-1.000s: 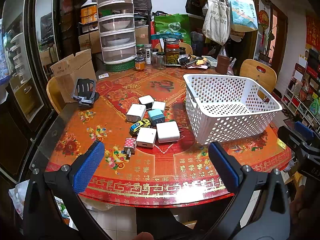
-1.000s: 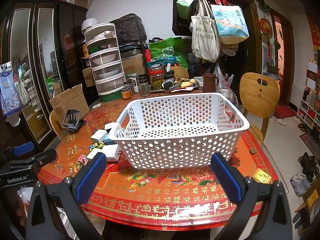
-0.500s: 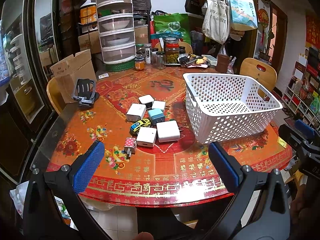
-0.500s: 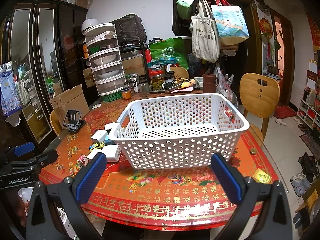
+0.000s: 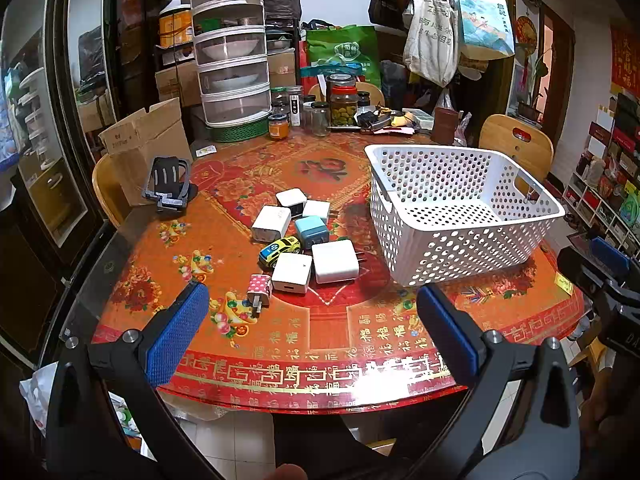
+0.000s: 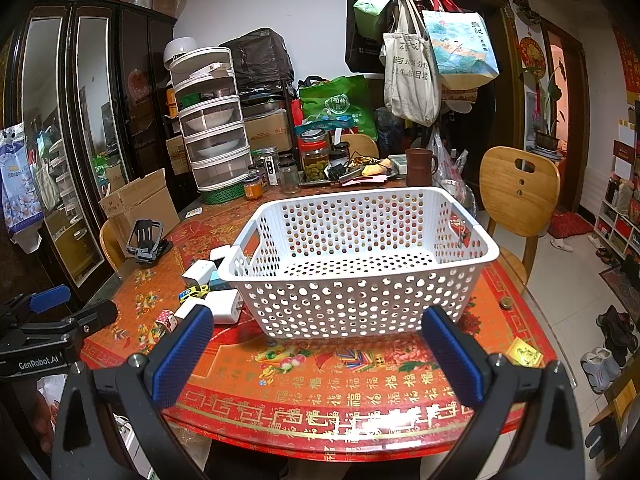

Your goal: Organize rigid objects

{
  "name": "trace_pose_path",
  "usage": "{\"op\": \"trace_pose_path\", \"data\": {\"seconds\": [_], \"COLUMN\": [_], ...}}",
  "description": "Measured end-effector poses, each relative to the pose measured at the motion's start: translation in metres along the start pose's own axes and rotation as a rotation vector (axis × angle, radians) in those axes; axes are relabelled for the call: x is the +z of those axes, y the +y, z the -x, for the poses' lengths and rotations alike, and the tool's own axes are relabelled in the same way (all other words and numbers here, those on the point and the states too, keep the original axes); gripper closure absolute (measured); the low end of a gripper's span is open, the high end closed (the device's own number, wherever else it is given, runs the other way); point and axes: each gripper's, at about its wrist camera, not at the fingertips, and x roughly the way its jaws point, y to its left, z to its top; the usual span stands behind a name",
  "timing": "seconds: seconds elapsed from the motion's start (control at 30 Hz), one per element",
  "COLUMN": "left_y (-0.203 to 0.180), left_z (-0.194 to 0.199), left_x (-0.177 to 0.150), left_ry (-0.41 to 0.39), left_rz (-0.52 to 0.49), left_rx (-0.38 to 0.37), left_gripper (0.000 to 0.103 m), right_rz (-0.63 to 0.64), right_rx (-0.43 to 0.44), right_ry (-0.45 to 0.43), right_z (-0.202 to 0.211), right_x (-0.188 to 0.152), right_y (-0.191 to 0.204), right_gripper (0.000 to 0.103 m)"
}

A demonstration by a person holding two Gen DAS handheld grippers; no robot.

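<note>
Both claws spread wide, empty | left gripper [image 5: 312, 320] — take the pink dotted charger [image 5: 259, 287] nearest the table's [image 5: 280, 364] front edge | drop into white basket [image 5: 460, 216] — right gripper [image 6: 318, 344] idle.

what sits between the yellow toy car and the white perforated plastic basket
In the left wrist view, a large white square charger lies between the yellow toy car and the white perforated plastic basket.

A lived-in home dining room. A round table [image 5: 328, 344] with wooden chairs [image 6: 518, 196] stands amid pickle jars [image 5: 344, 106], stacked food covers [image 5: 232, 68] and hanging tote bags [image 6: 410, 76]. Shoes [image 6: 614, 328] lie on the tiled floor.
</note>
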Motion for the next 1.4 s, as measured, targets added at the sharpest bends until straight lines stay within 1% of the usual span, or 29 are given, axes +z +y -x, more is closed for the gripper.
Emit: {"op": "trace_pose_path", "data": {"seconds": [0.37,0.47,0.53,0.6,0.63,0.7,0.73,0.77,0.8,0.83,0.87,0.9,0.93,0.97,1.0,1.03,1.07,1.1,1.13,1.17,1.2,1.23,1.27,1.3,1.4], "left_y": [0.000,0.001,0.005,0.011,0.013,0.016,0.017,0.018,0.019,0.019,0.020,0.022,0.024,0.025,0.027,0.029,0.034,0.038,0.044,0.047,0.052,0.056,0.058,0.060,0.062], "left_z": [0.000,0.001,0.002,0.002,0.001,-0.002,-0.005,-0.012,-0.020,-0.027,-0.039,-0.055,-0.070,-0.078,-0.091,-0.100,-0.109,-0.113,-0.117,-0.121,-0.124,-0.128,-0.131,-0.137,-0.152], "left_x": [-0.001,-0.002,-0.002,-0.002,-0.001,0.000,0.000,0.002,0.002,0.002,0.002,0.000,-0.003,-0.005,-0.009,-0.012,-0.015,-0.017,-0.017,-0.019,-0.019,-0.020,-0.021,-0.022,-0.025], "left_ry": [0.004,-0.007,-0.021,-0.042,-0.055,-0.072,-0.076,-0.075,-0.065,-0.051,-0.023,0.027,0.071,0.094,0.136,0.167,0.195,0.207,0.216,0.216,0.213,0.214,0.216,0.222,0.239], "left_rz": [0.000,0.009,0.021,0.044,0.051,0.063,0.067,0.070,0.072,0.072,0.071,0.073,0.074,0.069,0.053,0.050,0.064,0.078,0.099,0.108,0.116,0.113,0.109,0.097,0.080], "left_rx": [-0.001,-0.006,-0.009,0.001,0.007,0.020,0.023,0.024,0.029,0.032,0.035,0.043,0.068,0.089,0.117,0.122,0.108,0.098,0.089,0.089,0.100,0.115,0.122,0.132,0.142], "left_gripper": [0.001,0.001,0.001,0.001,0.001,0.001,0.001,0.001,0.001,0.001,0.001,0.001,0.001,0.001,0.001,0.001,0.001,0.001,0.001,0.001,0.001,0.001,0.001,0.001,0.001], "right_rz": [0.000,0.008,0.005,0.006,0.016,0.027,0.029,0.033,0.035,0.037,0.040,0.050,0.058,0.061,0.058,0.051,0.037,0.025,0.020,0.015,0.010,0.007,0.006,-0.001,-0.023], "right_rx": [0.001,-0.001,0.012,0.046,0.040,-0.030,-0.062,-0.109,-0.144,-0.153,-0.150,-0.157,-0.181,-0.198,-0.191,-0.169,-0.150,-0.136,-0.128,-0.116,-0.105,-0.096,-0.088,-0.081,-0.052], "right_ry": [0.000,-0.007,-0.017,-0.046,-0.066,-0.087,-0.081,-0.057,-0.001,0.054,0.089,0.136,0.169,0.186,0.190,0.203,0.214,0.223,0.227,0.232,0.239,0.251,0.263,0.266,0.289], "right_z": [-0.001,-0.002,0.001,0.004,0.003,-0.001,-0.005,-0.014,-0.030,-0.044,-0.055,-0.070,-0.082,-0.092,-0.099,-0.105,-0.112,-0.119,-0.123,-0.128,-0.134,-0.139,-0.143,-0.147,-0.158], "right_x": [-0.001,0.000,0.008,0.023,0.031,0.044,0.048,0.054,0.061,0.064,0.066,0.066,0.066,0.066,0.066,0.066,0.066,0.067,0.065,0.063,0.063,0.063,0.063,0.062,0.060], "right_y": [-0.001,-0.001,-0.008,-0.032,-0.048,-0.079,-0.090,-0.107,-0.126,-0.139,-0.147,-0.156,-0.162,-0.167,-0.172,-0.175,-0.179,-0.182,-0.184,-0.185,-0.186,-0.188,-0.187,-0.188,-0.193], "right_gripper": [0.000,0.000,0.000,0.000,0.000,0.000,0.000,0.000,0.000,0.000,0.000,0.000,0.000,0.004,0.008,0.009,0.014,0.020,0.023,0.029,0.036,0.041,0.052,0.061,0.069]}}
